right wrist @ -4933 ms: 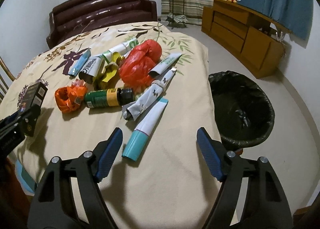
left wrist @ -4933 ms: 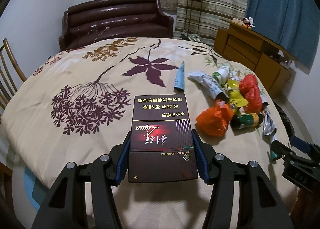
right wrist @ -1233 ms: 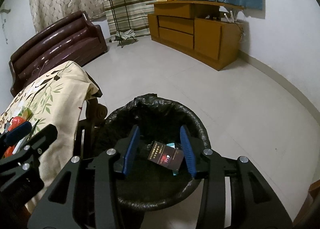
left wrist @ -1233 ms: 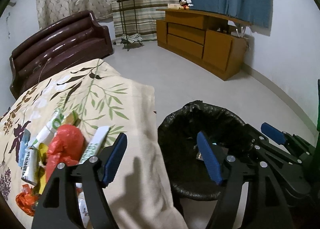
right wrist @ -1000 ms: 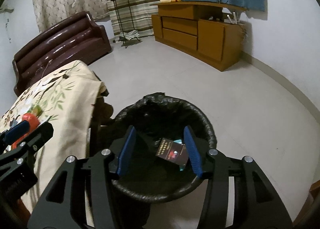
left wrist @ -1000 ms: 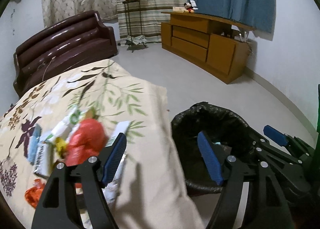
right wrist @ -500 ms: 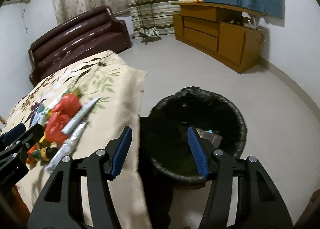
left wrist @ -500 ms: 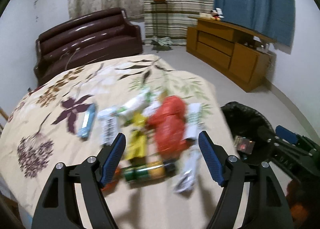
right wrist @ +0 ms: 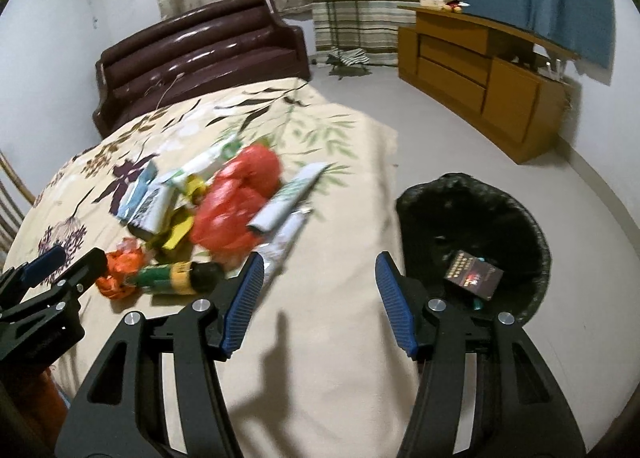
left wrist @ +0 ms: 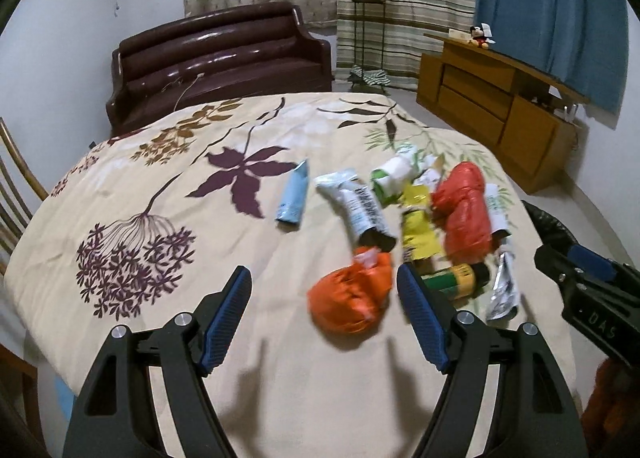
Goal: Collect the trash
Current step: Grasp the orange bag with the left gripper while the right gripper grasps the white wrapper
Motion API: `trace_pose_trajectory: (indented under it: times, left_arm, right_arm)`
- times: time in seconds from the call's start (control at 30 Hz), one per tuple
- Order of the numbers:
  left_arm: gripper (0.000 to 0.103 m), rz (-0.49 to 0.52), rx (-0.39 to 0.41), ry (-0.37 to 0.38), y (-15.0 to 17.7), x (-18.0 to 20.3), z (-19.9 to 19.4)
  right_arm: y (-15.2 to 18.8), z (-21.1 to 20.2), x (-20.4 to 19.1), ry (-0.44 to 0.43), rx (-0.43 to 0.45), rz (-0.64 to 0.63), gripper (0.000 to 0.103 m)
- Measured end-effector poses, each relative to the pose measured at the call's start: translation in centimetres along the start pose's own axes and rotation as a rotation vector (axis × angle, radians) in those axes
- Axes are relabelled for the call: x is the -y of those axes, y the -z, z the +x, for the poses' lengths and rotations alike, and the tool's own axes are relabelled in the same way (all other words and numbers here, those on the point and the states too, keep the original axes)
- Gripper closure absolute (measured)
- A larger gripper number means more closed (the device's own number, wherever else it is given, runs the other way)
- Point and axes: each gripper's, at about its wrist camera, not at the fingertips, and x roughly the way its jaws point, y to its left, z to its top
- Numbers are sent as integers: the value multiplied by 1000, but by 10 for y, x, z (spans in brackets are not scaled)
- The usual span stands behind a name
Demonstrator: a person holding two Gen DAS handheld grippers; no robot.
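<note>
The left gripper (left wrist: 324,312) hangs over the near part of the table (left wrist: 160,162) with its blue fingers (left wrist: 226,314) spread wide and nothing between them; the crumpled orange bag (left wrist: 348,296) lies on the cloth just beyond the gap, nearer the right finger. The right gripper (right wrist: 320,300) is likewise spread wide and empty, above the table's right edge with the black-lined bin (right wrist: 516,210) on the floor to its right.

Trash on the floral cloth, counted from the left wrist view: one light blue tube (left wrist: 294,194), long axis running near to far; one white printed pouch (left wrist: 358,206), its open dark mouth pointing near and right; one white-and-green roll (left wrist: 394,174) at the far side; one yellow wrapper (left wrist: 418,230); one red bag (left wrist: 464,214), stretched near to far; one white tube (left wrist: 496,208) along its right side; one green and yellow bottle (left wrist: 456,278) lying on its side, dark cap to the right; one silvery wrapper (left wrist: 504,290) nearest the right edge

One dark cigarette box (right wrist: 474,274) lies flat in the bin, with something teal just showing beside it
</note>
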Motion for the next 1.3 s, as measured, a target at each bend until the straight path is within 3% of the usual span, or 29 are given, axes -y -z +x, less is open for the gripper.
trace_pose_trajectory:
  times: [0.23, 0.57, 0.93, 1.3]
  left_arm:
    - [29, -7, -15, 9, 5, -14, 5]
    - [27, 4, -30, 61, 6, -14, 15]
    - [26, 31, -39, 110, 3, -7, 22]
    - [26, 13, -37, 152, 3, -7, 14]
  right_arm:
    - [3, 16, -26, 16, -34, -35, 47]
    - [5, 30, -34, 53, -97, -71, 47]
    - [8, 29, -37, 44, -96, -85, 81]
    - [9, 26, -39, 30, -95, -79, 82]
